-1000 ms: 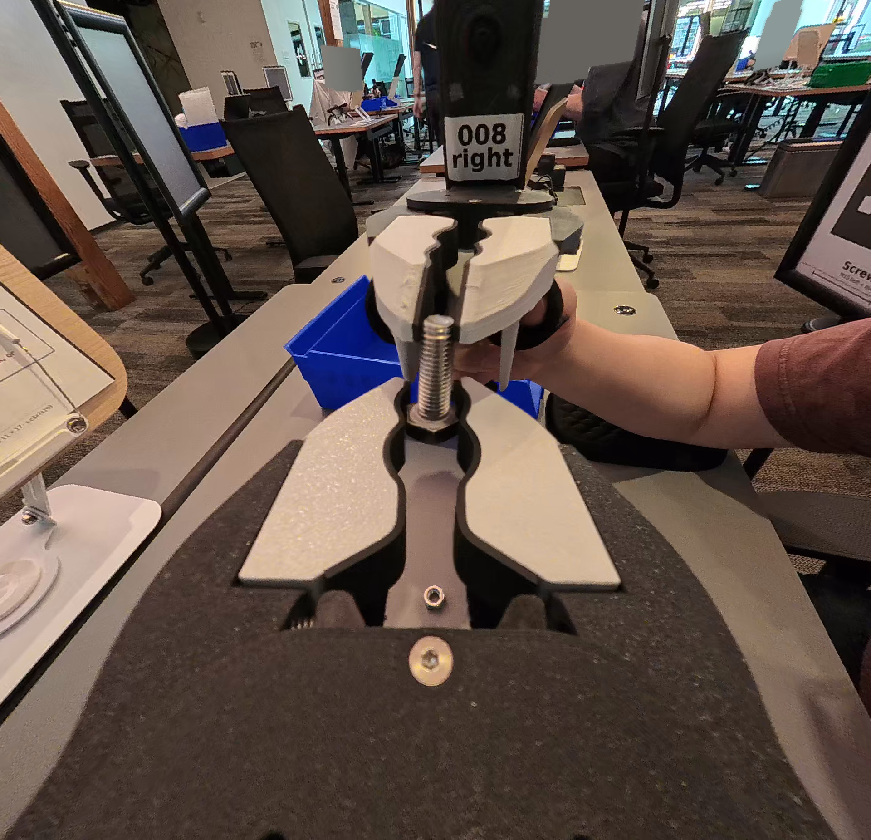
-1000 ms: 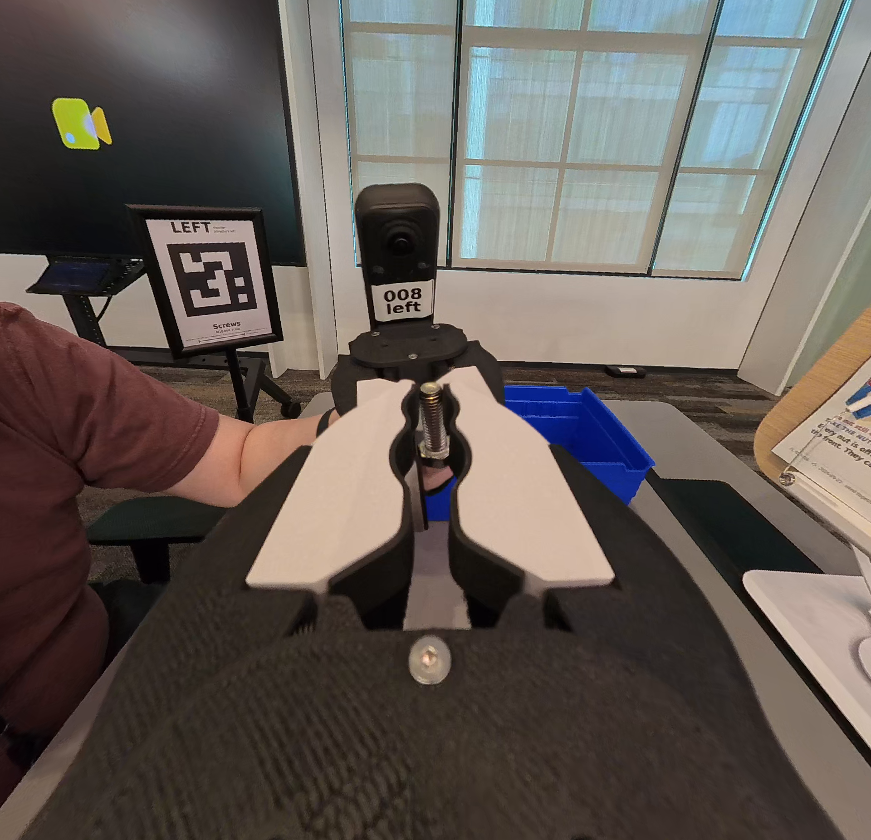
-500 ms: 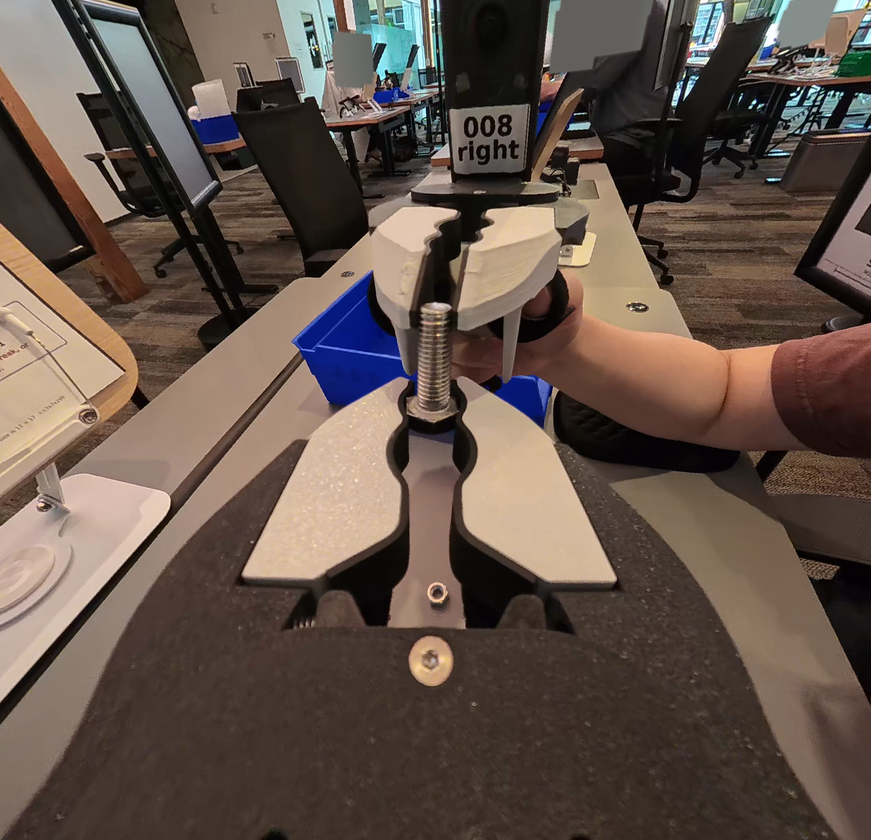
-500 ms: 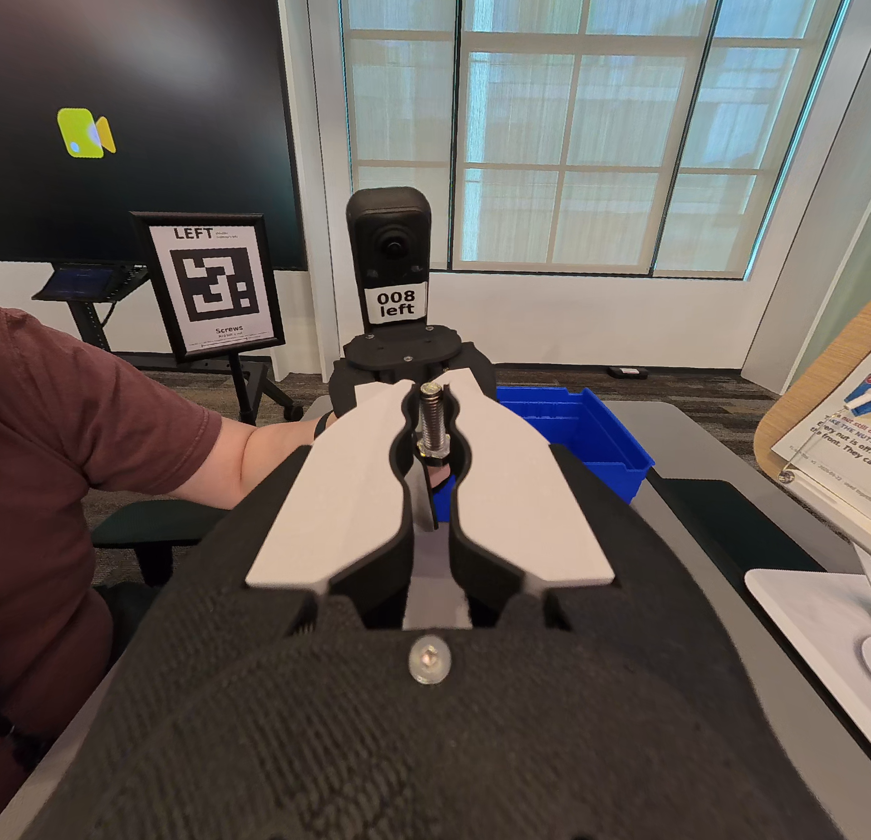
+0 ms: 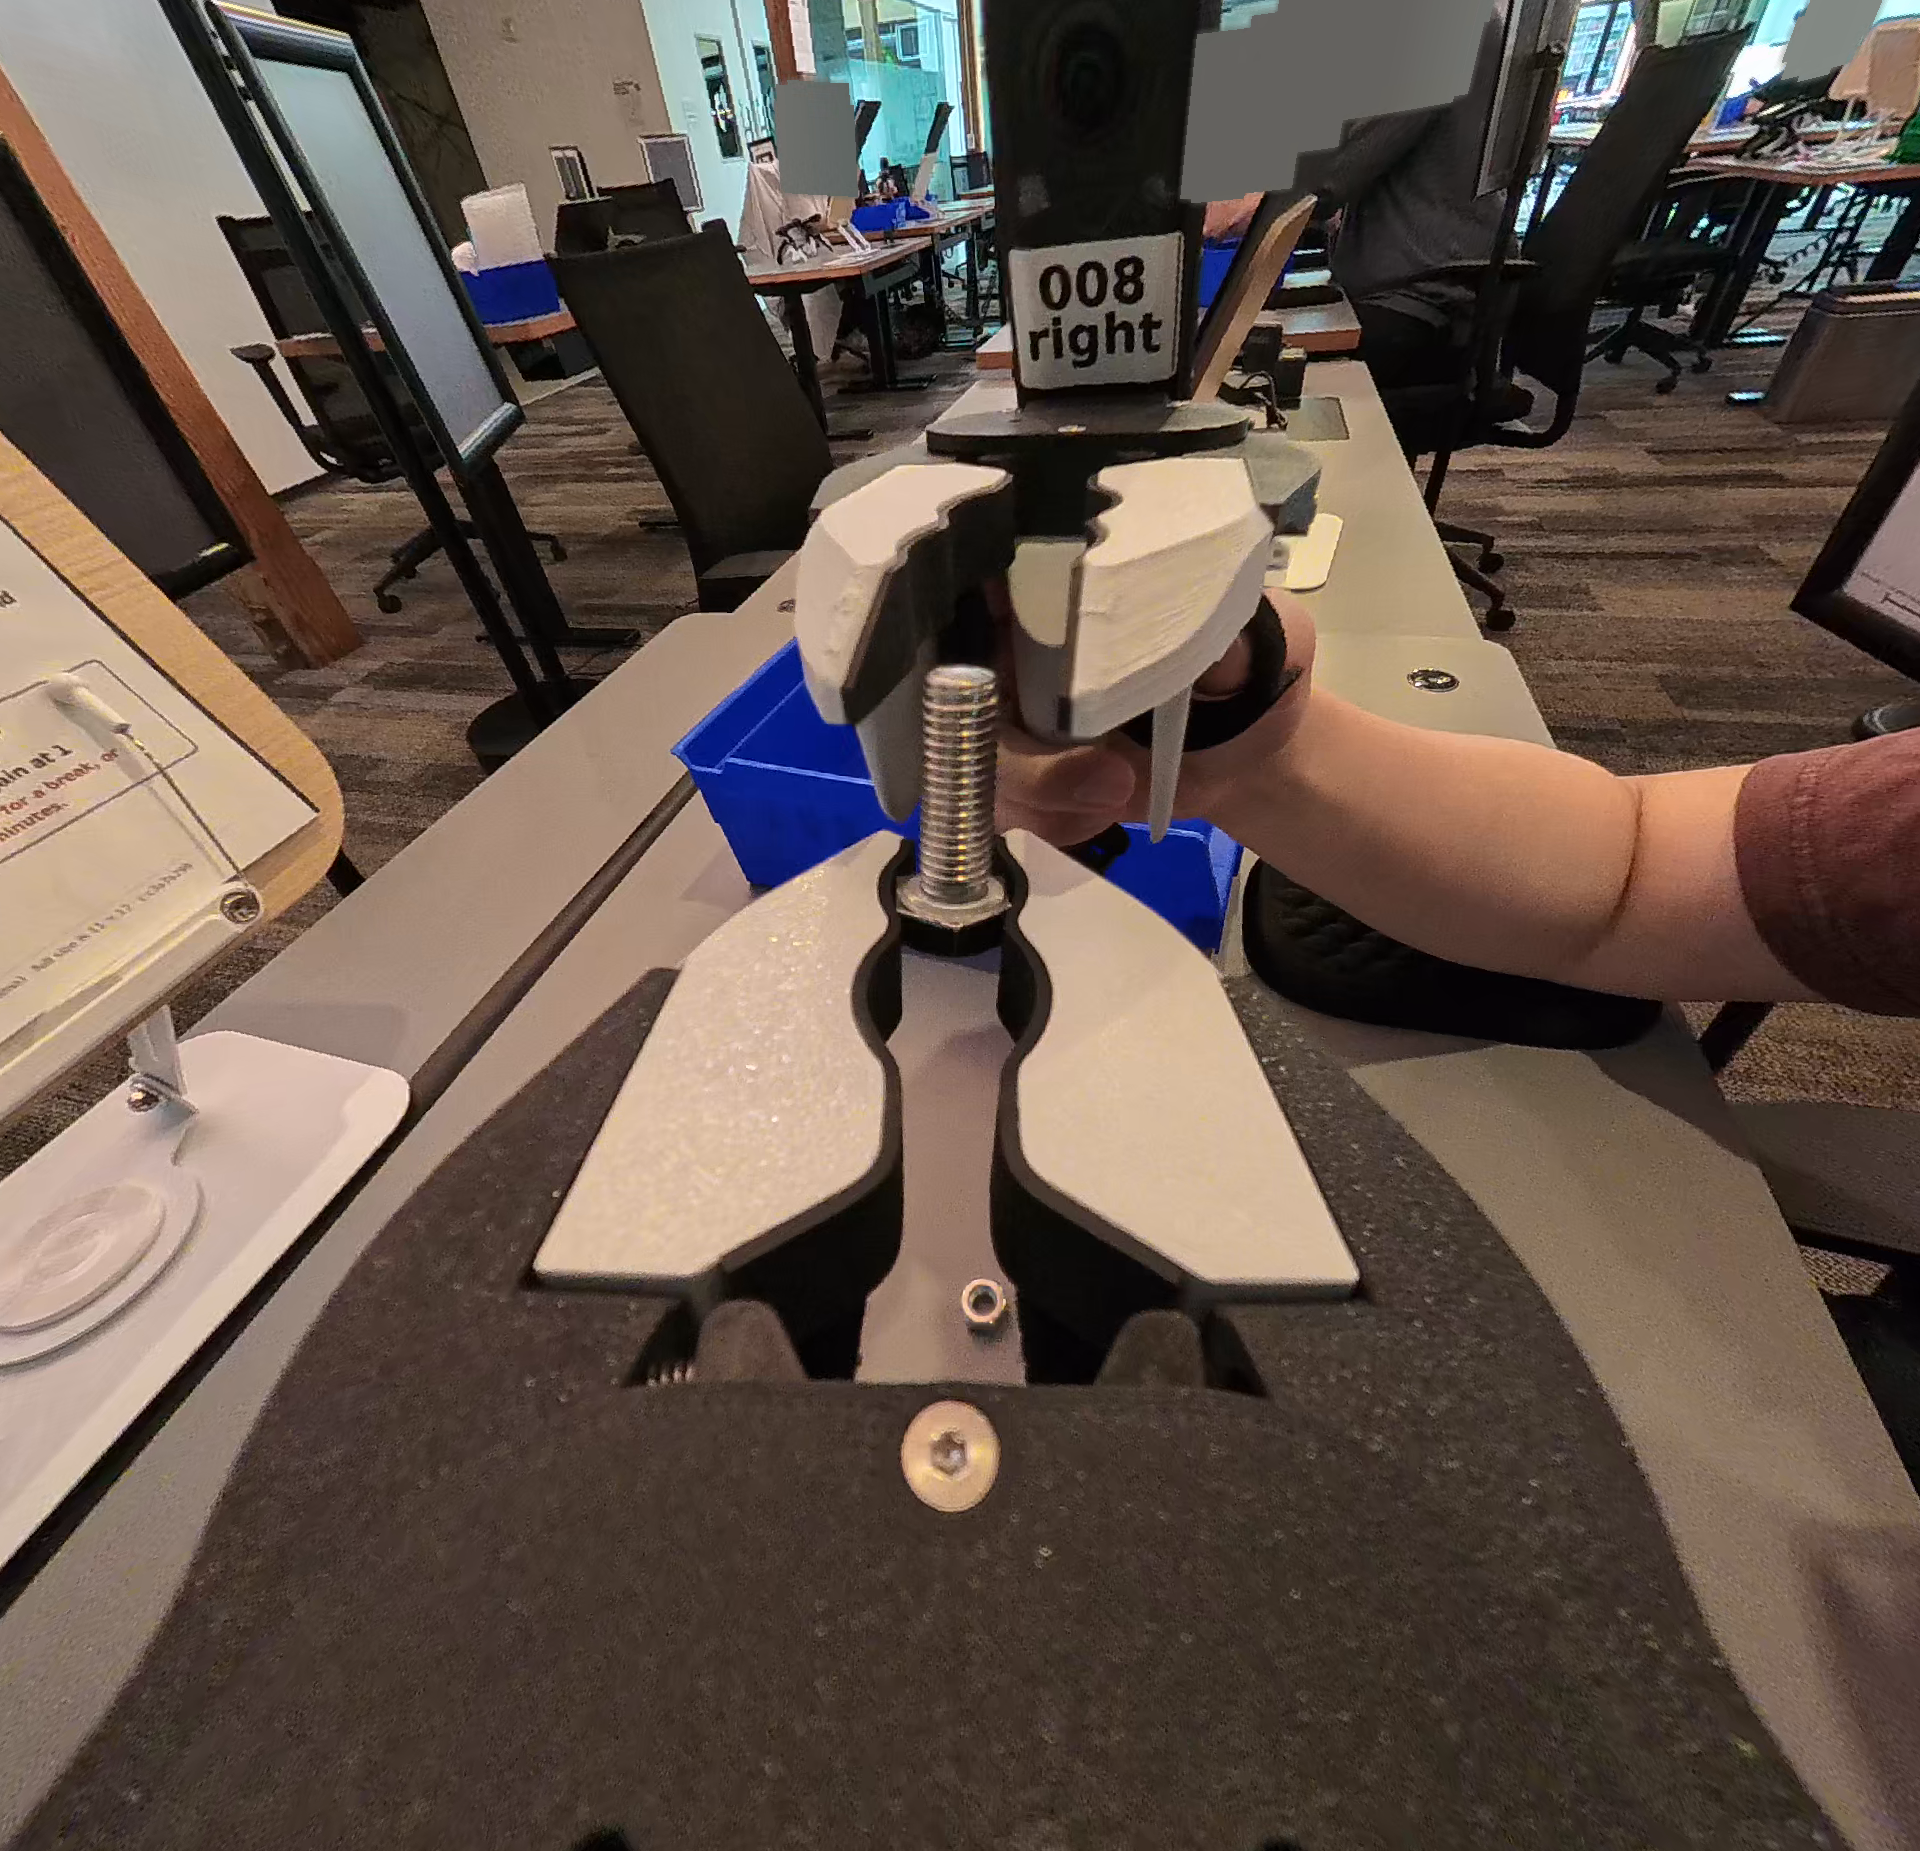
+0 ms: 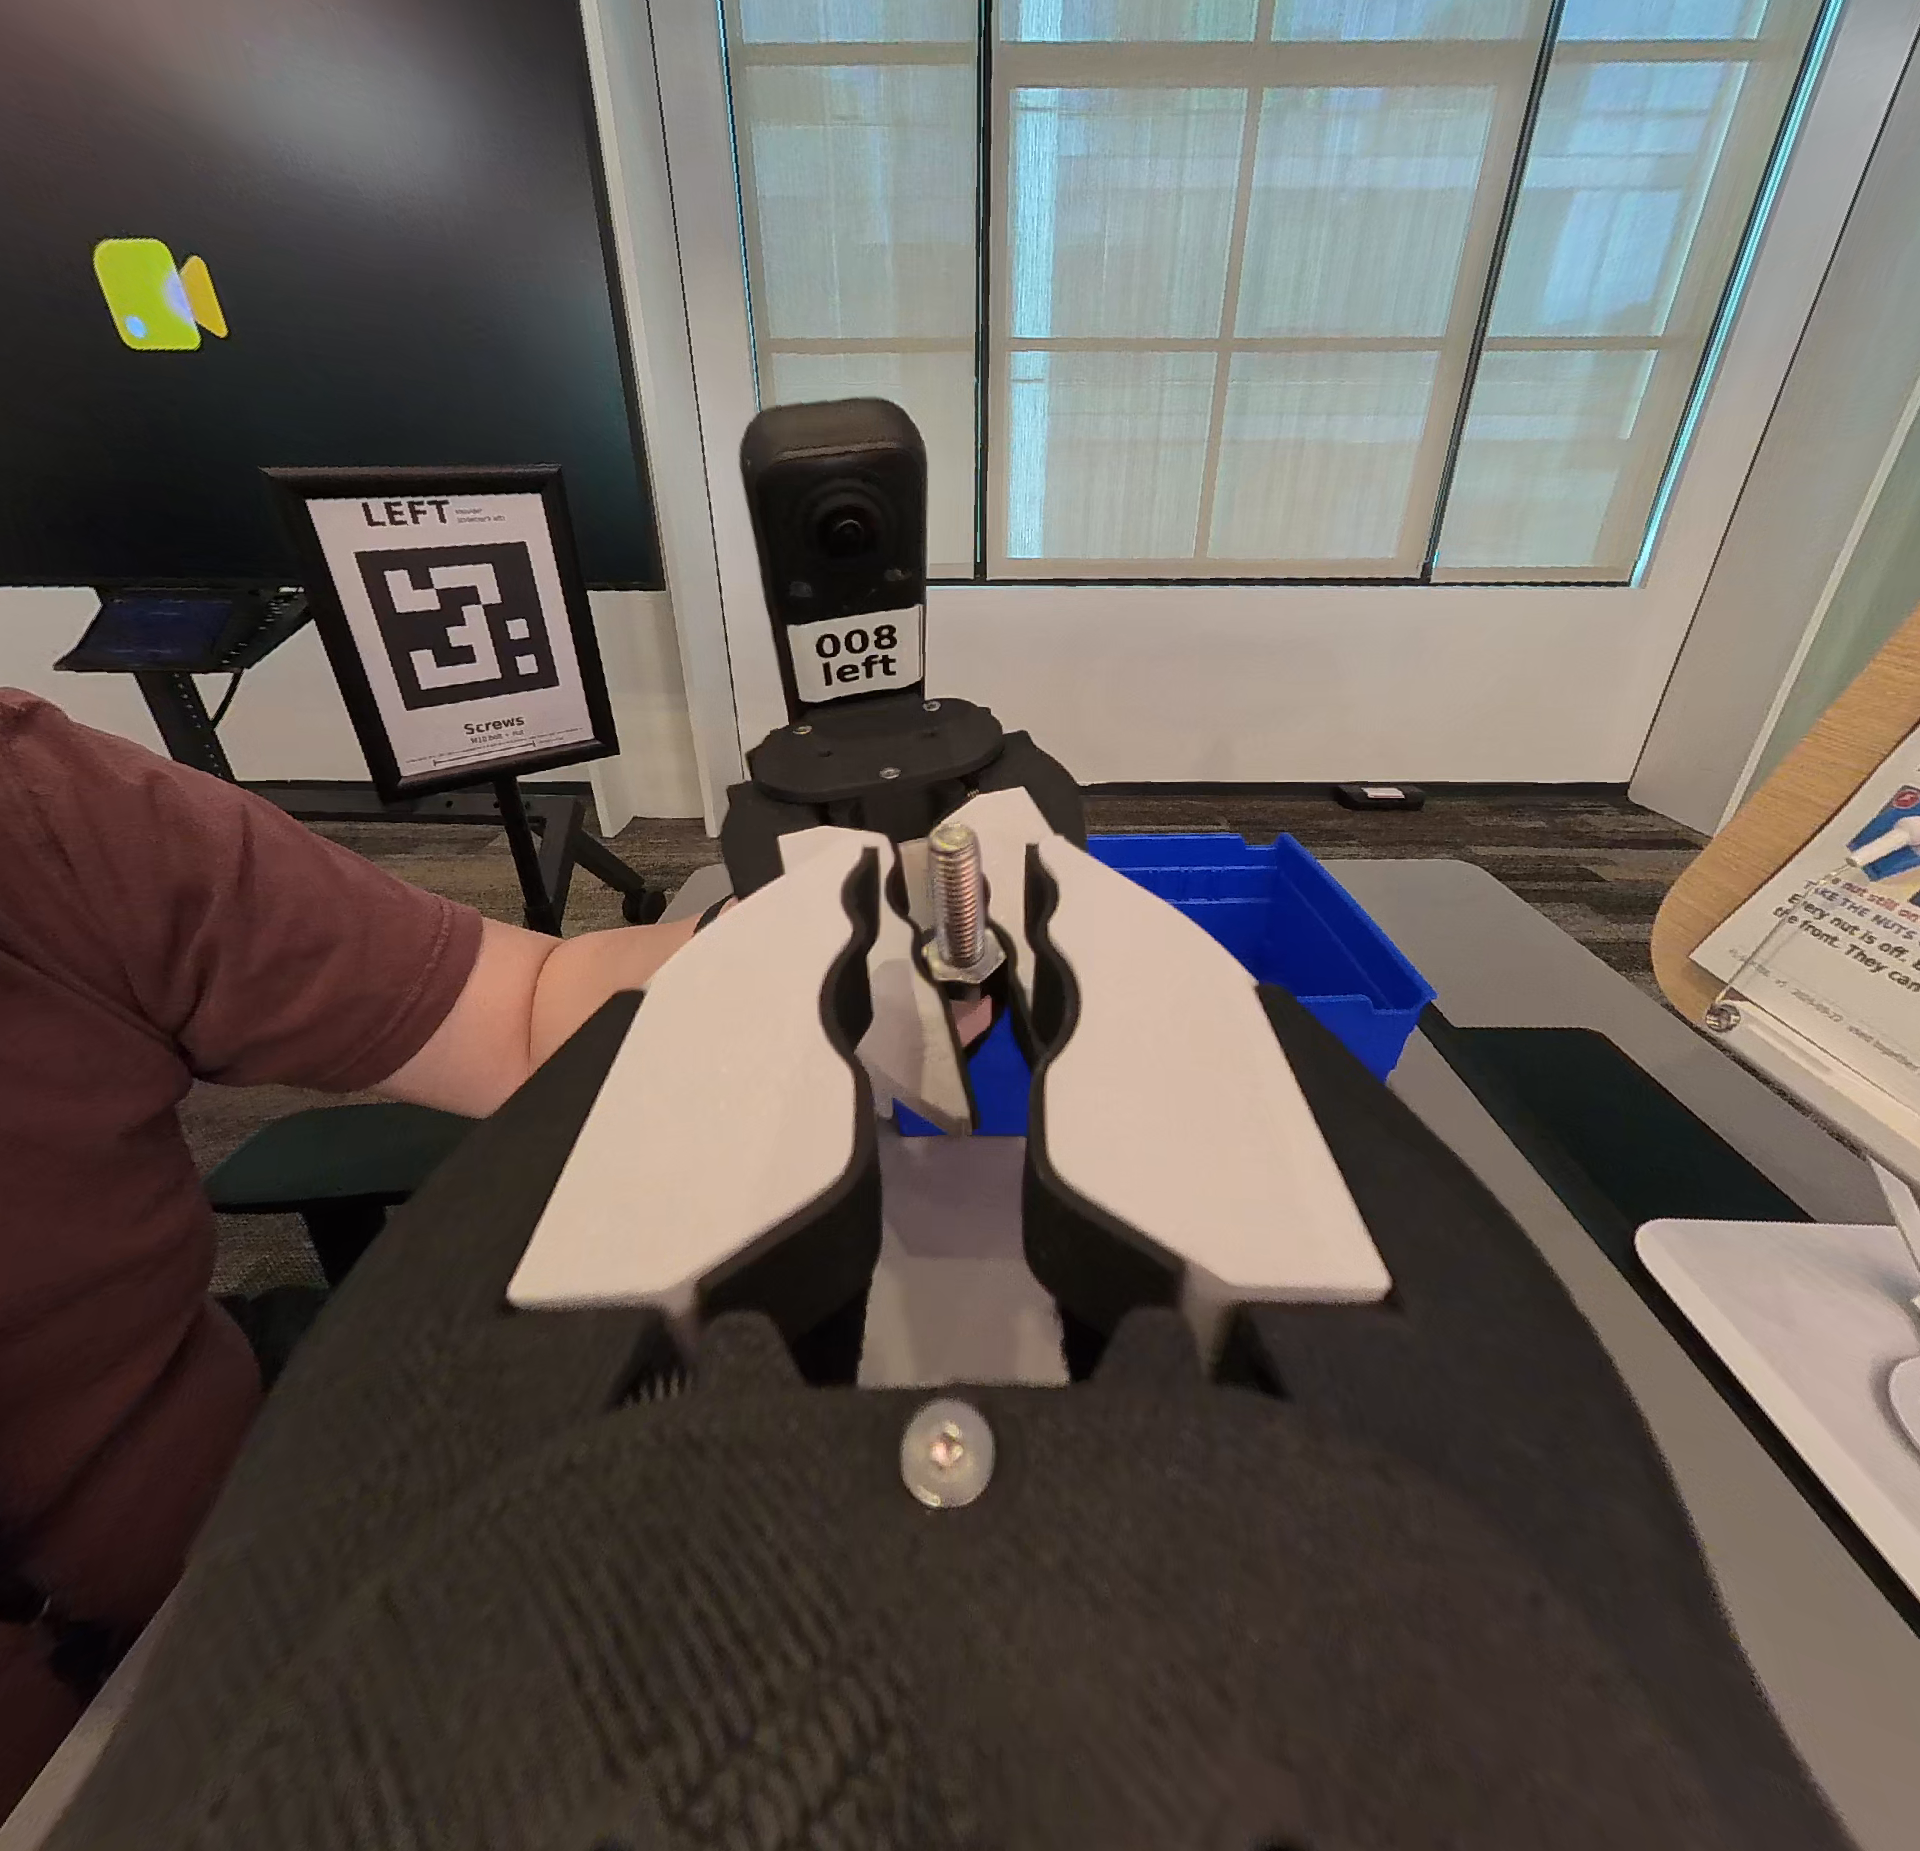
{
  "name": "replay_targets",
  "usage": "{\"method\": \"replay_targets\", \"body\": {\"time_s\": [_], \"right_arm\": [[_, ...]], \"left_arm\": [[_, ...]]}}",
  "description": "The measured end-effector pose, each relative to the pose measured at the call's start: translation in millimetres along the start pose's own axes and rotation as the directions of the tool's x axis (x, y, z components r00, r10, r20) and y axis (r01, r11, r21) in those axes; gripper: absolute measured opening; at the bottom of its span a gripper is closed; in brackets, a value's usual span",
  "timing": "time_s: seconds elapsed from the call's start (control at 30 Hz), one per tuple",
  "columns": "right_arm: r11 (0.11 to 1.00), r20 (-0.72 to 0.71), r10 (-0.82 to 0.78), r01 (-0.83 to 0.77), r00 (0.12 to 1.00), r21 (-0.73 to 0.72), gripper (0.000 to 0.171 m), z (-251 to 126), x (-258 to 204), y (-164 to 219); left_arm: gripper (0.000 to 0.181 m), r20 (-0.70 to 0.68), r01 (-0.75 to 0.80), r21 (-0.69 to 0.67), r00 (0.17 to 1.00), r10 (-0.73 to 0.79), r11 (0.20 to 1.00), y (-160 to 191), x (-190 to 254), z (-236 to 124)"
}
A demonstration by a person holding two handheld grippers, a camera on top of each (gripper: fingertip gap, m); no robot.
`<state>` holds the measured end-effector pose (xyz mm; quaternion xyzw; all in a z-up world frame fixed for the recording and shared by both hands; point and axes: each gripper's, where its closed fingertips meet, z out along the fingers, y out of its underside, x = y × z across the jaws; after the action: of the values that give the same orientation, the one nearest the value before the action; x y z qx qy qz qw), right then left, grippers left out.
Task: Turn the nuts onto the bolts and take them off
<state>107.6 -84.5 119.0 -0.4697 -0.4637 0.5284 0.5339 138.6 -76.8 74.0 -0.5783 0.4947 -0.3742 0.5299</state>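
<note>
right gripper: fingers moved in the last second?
Yes. The right gripper has opened: its fingers have spread sideways off the bolt, which stays put in front of the blue bin, held by the left gripper.

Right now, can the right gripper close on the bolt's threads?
Probably yes. The right gripper is open with the upright bolt between its fingers, threads bare. The left gripper clamps only the hex end below.
</note>
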Motion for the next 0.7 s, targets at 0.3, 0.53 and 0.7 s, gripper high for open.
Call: {"method": "replay_targets", "body": {"time_s": [0.3, 0.53, 0.7], "right_arm": [[0.998, -0.038, -0.029, 0.027, 0.999, -0.062, 0.028, 3, 1, 4], [0.99, -0.058, -0.088, 0.081, 0.994, -0.114, 0.01, 6, 0, 11], [0.987, -0.056, -0.104, 0.096, 0.993, -0.131, 0.01, 6, -1, 12]], "left_arm": [[0.013, 0.001, -0.013, -0.02, 1.0, 0.013, 1.0, 5, 0, 2], [0.013, -0.009, -0.015, -0.032, 1.0, 0.014, 0.999, 6, 2, 2], [0.013, -0.008, -0.019, -0.041, 1.0, 0.018, 0.999, 7, 1, 3]]}}
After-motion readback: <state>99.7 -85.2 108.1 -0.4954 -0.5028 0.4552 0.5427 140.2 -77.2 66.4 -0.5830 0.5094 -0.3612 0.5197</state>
